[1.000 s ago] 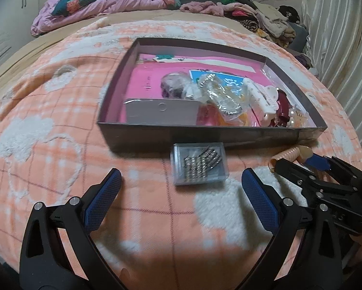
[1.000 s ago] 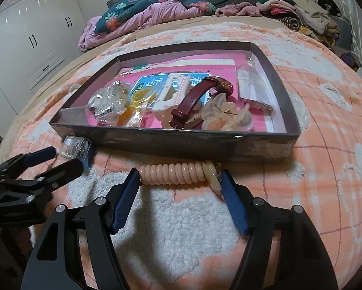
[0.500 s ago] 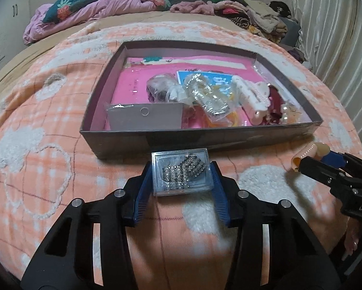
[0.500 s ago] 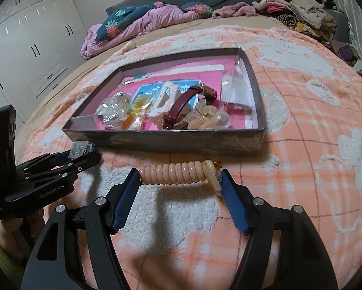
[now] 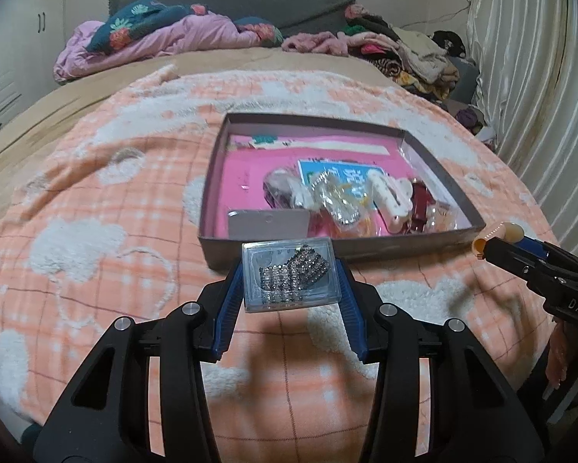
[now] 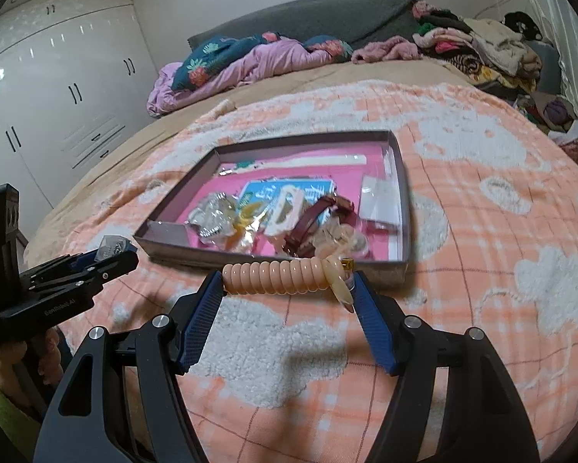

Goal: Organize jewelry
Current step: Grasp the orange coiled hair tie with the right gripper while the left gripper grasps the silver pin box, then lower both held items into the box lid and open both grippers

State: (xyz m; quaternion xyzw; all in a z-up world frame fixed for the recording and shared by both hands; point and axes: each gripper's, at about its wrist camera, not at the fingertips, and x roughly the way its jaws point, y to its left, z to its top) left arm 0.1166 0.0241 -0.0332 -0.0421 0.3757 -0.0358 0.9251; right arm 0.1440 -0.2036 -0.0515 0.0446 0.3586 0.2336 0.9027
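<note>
Your left gripper point(image 5: 290, 276) is now clenched on the clear case of rhinestone pins point(image 5: 290, 274), which has come up off the blanket point(image 5: 96, 212) since a second ago; your right gripper point(image 6: 289, 283) still clamps the peach coil bracelet point(image 6: 277, 277), also raised; both hang just before the gift box point(image 5: 366, 249), so dropping them in looks next.
</note>
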